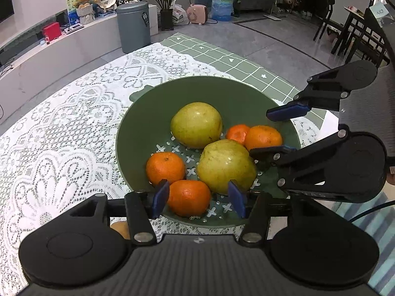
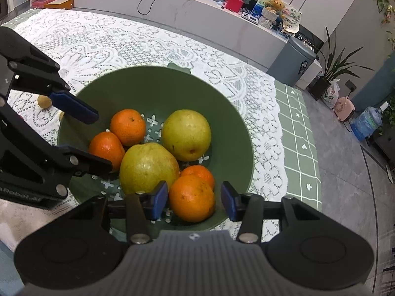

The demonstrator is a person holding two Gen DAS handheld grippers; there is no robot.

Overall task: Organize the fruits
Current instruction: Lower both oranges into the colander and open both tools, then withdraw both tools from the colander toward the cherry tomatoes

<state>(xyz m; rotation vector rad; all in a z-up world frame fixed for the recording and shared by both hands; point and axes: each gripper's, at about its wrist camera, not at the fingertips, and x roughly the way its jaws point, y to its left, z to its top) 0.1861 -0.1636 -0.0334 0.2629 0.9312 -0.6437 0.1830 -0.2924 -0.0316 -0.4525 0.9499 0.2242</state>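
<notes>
Your left tool and right tool stand apart, each straddling an orange mandarin untouched inside the green perforated plastic bowl on the white lace-covered table; grey tiled floor lies beyond its edge.

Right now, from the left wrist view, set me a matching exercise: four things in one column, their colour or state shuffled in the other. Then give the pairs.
Column one:
1. far pear
2. bowl
3. tablecloth
4. left tool

Column two:
A. white lace
B. open, with an orange between its pads
C. yellow-green
D. dark green, with cross-shaped holes in the bottom

Pairs: 1-C, 2-D, 3-A, 4-B
</notes>
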